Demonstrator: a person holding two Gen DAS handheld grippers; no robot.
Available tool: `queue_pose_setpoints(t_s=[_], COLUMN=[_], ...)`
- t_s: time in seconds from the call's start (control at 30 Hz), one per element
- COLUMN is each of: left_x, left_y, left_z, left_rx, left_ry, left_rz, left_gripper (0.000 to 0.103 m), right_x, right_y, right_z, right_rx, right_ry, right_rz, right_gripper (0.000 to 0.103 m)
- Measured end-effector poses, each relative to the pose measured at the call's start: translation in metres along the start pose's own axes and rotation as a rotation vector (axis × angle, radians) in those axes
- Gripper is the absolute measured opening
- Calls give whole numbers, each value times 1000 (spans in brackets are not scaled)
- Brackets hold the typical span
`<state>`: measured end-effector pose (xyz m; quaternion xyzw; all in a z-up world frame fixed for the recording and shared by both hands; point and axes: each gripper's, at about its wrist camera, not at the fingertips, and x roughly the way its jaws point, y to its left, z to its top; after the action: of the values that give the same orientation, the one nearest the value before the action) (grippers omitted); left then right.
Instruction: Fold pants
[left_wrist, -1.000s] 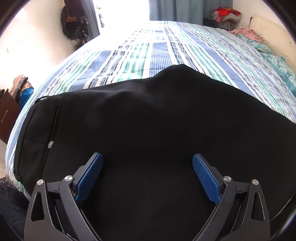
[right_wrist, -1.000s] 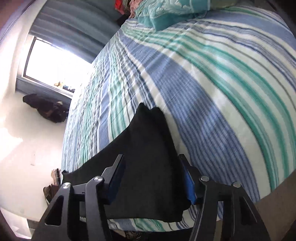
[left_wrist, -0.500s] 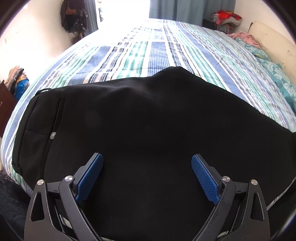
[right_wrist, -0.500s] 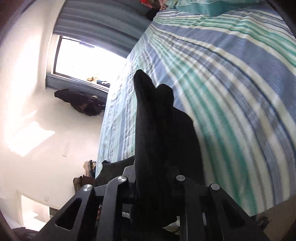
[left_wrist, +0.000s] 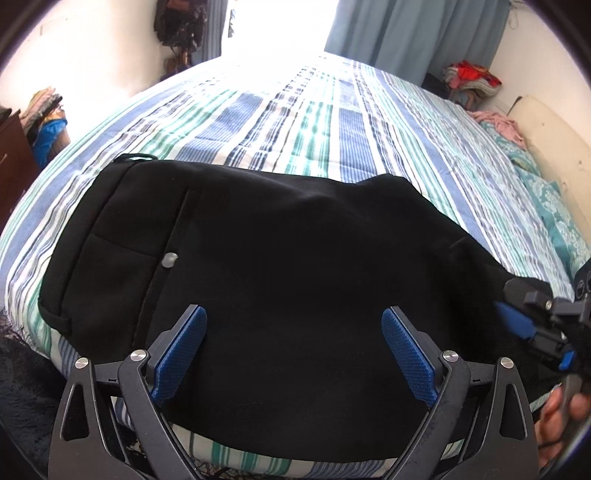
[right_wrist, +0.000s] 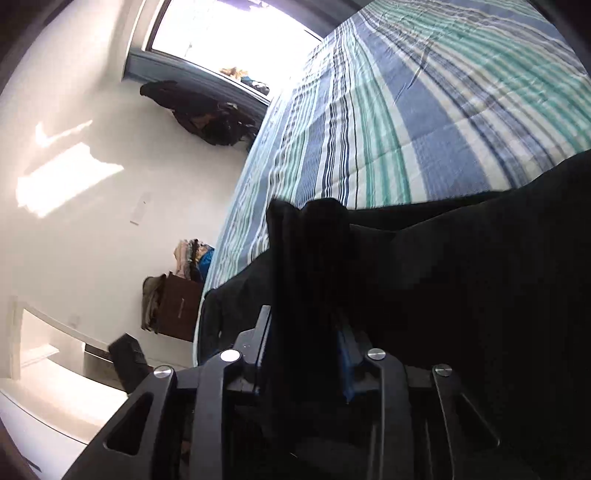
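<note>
The black pants (left_wrist: 280, 266) lie across the near edge of the striped bed (left_wrist: 314, 122), waistband and pocket button to the left. My left gripper (left_wrist: 293, 350) is open and empty, hovering above the middle of the pants. My right gripper (right_wrist: 306, 332) is shut on the leg end of the pants (right_wrist: 314, 251), which stands up bunched between the fingers. The right gripper also shows at the right edge of the left wrist view (left_wrist: 532, 325), lifted off the bed with the fabric.
Teal pillows (left_wrist: 554, 206) and a headboard lie at the right end of the bed. A brown cabinet with piled clothes (right_wrist: 177, 295) stands by the white wall. A bright window (right_wrist: 236, 37) and dark hanging clothes (right_wrist: 199, 110) are beyond the bed.
My right gripper closed on the leg end of the pants, lifted it, and has swung it toward the waistband side. My left gripper stayed open and drew back a little.
</note>
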<state>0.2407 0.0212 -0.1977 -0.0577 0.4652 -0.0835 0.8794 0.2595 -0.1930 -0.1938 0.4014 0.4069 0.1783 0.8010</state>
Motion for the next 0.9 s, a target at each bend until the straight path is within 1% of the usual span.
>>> queue_pose_setpoints(t_s=[0.07,0.1,0.13,0.2,0.23,0.27,0.3,0.33,0.37,0.43,0.47,0.5,0.57,0.6,0.63,0.67,0.7,0.73,0.8,0.83,0.9], left_x=[-4,-6,-7,-11,-14,-17,-20,-24,-27,-28,-26,-20,-2,12,23,27,22,16,1,-2,5], left_y=[9,14,16,12,4,-7,-23,-40,-60,-97,-114,-129,-150,-154,-152,-147,-143,-141,-135,-131,-126], left_z=[1,2,3,3,3,2,0,-4,-9,-16,-19,-21,-24,-25,-26,-28,-30,-31,-35,-36,-37], left_rx=[-37,-57,-77,-88,-71,-41,2,53,109,227,285,333,386,383,361,331,316,326,350,350,342], left_ry=[-7,-10,-12,-13,-13,-8,-1,4,6,17,25,35,85,124,163,176,159,145,112,108,129], left_rz=[-8,-17,-27,-61,-91,-124,-161,-196,-226,-254,-247,-222,-152,-120,-104,-99,-105,-95,-83,-79,-84], left_gripper=[97,97,96,92,86,81,74,70,69,66,64,60,56,41,15,14,11,9,7,7,8], right_x=[24,22,16,-7,-23,-40,-69,-87,-108,-140,-151,-163,-179,-183,-179,-177,-171,-171,-177,-184,-192], right_y=[23,34,44,53,51,46,33,26,15,-2,-7,-10,-12,-13,-10,-11,-10,-10,-10,-11,-17], right_z=[-12,-21,-27,-41,-46,-53,-63,-70,-82,-94,-96,-95,-93,-93,-92,-92,-89,-90,-87,-86,-73], right_rx=[-61,-120,-190,-313,-355,-381,-394,-396,-387,-348,-315,-285,-278,-289,-304,-318,-327,-333,-332,-326,-293], right_ry=[56,52,40,3,-23,-47,-71,-95,-119,-161,-179,-202,-263,-276,-275,-265,-253,-250,-271,-292,-321], right_rz=[-21,-38,-65,-126,-157,-188,-216,-247,-275,-314,-323,-315,-307,-315,-323,-331,-335,-338,-334,-326,-306], right_gripper=[64,65,65,72,73,77,79,79,79,79,79,79,82,83,83,83,83,83,83,83,83])
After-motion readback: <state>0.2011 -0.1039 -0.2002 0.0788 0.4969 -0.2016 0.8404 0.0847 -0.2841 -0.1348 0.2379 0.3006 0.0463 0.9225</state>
